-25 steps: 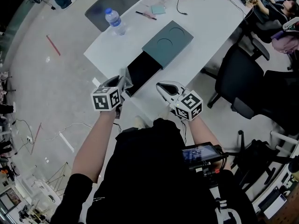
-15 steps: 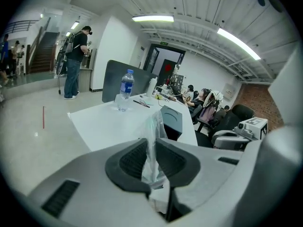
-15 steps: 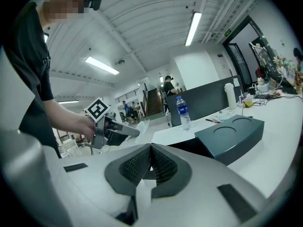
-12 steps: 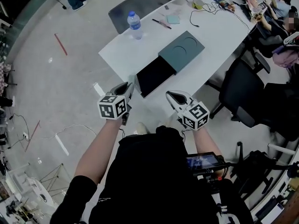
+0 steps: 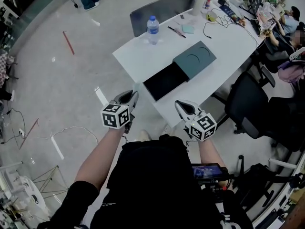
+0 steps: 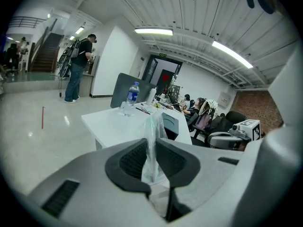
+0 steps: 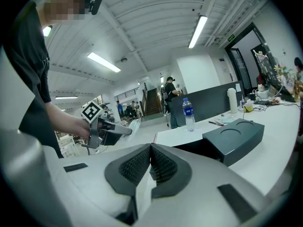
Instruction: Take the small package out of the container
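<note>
My left gripper (image 5: pixel 128 98) is shut on the small package (image 6: pixel 152 126), a clear plastic bag that stands up between its pads (image 6: pixel 135 159). In the right gripper view the same package (image 7: pixel 134 125) sticks out of the left gripper (image 7: pixel 115 132). The container is a dark teal box (image 5: pixel 194 60) with its black drawer (image 5: pixel 164 80) slid out toward me on the white table (image 5: pixel 138 56). Both grippers hang in front of the table's near edge, off the box. My right gripper (image 5: pixel 183 107) is shut with nothing between its pads (image 7: pixel 163 164).
A water bottle (image 5: pixel 152 30), a pen, a cup and cables lie on the far part of the table. Black office chairs (image 5: pixel 245 104) stand to the right. A person (image 6: pixel 78 67) stands across the floor at the left; others sit at the far desks.
The table and box have slid up and away in the head view as I stepped back. Both grippers have drawn off from the drawer, and the left one still holds the package.
</note>
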{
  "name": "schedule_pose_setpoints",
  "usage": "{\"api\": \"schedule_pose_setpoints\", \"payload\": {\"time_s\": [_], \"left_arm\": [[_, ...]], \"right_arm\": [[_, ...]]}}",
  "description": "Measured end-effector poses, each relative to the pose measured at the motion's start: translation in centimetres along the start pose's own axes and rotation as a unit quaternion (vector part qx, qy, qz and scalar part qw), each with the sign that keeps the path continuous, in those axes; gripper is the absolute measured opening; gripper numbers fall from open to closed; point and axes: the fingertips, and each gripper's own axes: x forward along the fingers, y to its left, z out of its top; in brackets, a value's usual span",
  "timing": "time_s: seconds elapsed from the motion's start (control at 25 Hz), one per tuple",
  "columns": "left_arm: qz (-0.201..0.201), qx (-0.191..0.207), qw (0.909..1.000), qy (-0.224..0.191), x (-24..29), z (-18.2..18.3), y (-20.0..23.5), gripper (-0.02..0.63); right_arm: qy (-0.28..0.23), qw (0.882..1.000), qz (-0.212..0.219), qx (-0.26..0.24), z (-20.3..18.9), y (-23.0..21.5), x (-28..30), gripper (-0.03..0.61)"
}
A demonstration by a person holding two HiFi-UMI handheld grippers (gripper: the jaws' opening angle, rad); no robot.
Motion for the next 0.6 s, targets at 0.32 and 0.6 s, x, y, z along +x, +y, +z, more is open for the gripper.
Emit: {"api": "schedule_pose_setpoints", "payload": {"time_s": [0.32, 0.6], "left_arm": [[0.004, -0.014, 0.9996, -0.024, -4.2, -0.8, 2.1, 0.064], [0.010, -0.011, 0.9991, -0.040, -7.8, -1.2, 4.3, 0.064]], "right_arm": [[-0.003, 1.000, -0.004, -0.007, 0.4, 2.7, 0.4, 0.026], [-0.011, 1.000, -0.001, -0.016, 1.1, 5.2, 1.6, 0.026]]}}
